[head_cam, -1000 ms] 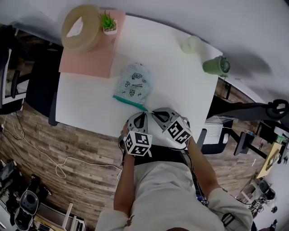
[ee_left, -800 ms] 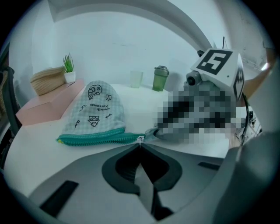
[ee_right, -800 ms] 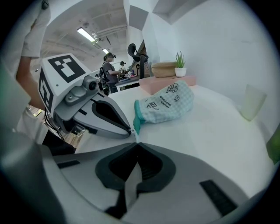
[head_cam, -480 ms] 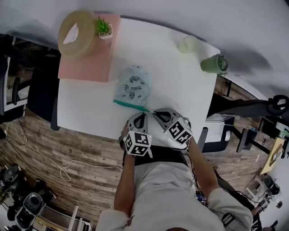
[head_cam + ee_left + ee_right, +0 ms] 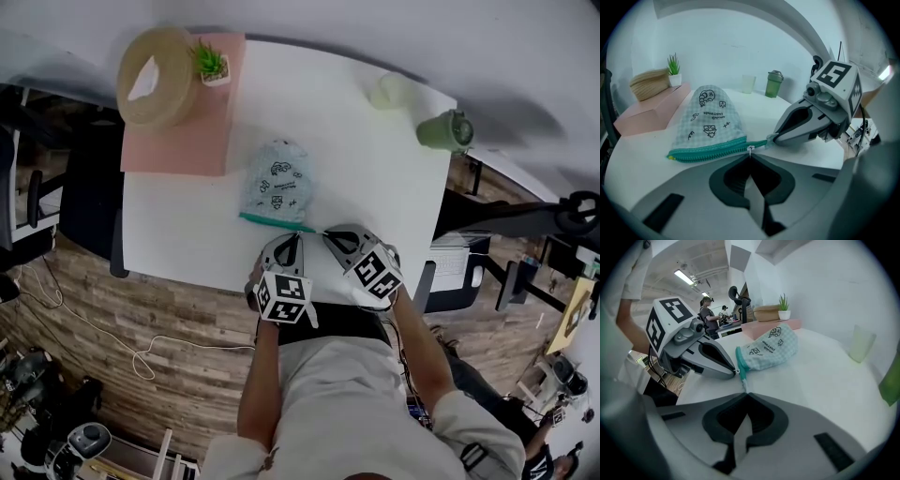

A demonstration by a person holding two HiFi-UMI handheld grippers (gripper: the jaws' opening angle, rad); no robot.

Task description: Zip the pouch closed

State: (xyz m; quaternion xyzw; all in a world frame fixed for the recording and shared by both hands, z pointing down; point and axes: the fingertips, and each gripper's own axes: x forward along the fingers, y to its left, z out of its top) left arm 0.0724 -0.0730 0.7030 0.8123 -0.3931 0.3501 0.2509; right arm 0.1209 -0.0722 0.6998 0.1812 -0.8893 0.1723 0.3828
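Pouch (image 5: 277, 183) lies flat near the front edge of the white surface (image 5: 375, 187), its teal zip (image 5: 712, 151) facing the person. Both tongs are pressed together at the zip's right end. The left tongs (image 5: 750, 158) pinch the small pull (image 5: 750, 149), and the right tongs (image 5: 746, 394) pinch the teal tail (image 5: 763, 142) just beside it. Whether the teeth are meshed I cannot tell from here. If the zip is open, the job as I see it is to hold the tail firm and low with the right. The left would then draw the pull along the line of the teeth toward the far end (image 5: 670, 157), without lifting, so the cloth doesn't bunch and the tiny pull doesn't slip free. Nothing blocks that path. A pink block (image 5: 183, 122) with a basket (image 5: 150, 66) and a plant (image 5: 210, 64) sits well apart at the back left. A cup (image 5: 392, 91) and a green bottle (image 5: 447, 131) stand at the back right.
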